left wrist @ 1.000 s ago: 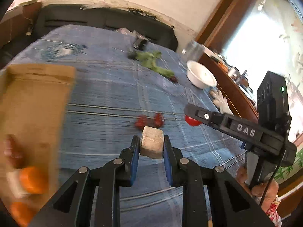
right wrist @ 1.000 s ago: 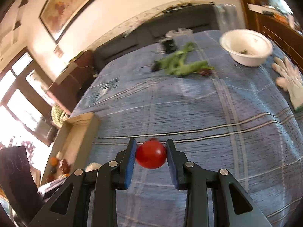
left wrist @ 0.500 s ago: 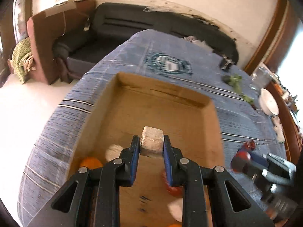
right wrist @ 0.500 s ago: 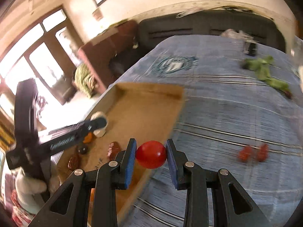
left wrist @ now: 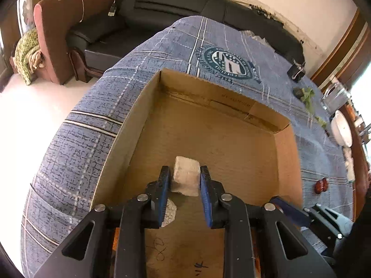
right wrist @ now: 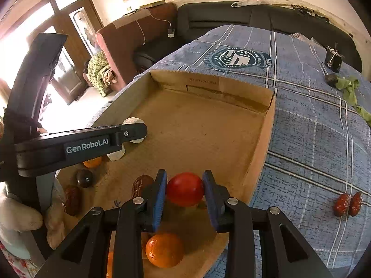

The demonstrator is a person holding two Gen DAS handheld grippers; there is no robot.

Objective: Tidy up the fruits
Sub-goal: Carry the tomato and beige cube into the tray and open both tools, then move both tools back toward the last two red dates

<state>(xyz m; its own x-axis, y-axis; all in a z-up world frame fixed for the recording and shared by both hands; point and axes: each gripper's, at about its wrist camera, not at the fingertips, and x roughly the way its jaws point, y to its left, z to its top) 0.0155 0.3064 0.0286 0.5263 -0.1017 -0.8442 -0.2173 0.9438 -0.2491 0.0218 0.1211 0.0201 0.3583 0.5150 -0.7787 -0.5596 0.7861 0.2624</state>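
Left wrist view: my left tool [left wrist: 185, 185] grips a pale cube [left wrist: 186, 178], now held over the cardboard box [left wrist: 129, 120] on the blue-clothed table [left wrist: 76, 143]; a second ago it was still out over the open cloth. Right wrist view: my right tool [right wrist: 185, 191] is clamped on a red tomato [right wrist: 185, 189], likewise carried in above the box's near right corner, over an orange [right wrist: 165, 249]. Both loads look ready for release. Two red fruits [right wrist: 347, 203] remain on the cloth, right.

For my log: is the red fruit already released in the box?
No. The right gripper jaws clamp the red fruit above the cardboard box.
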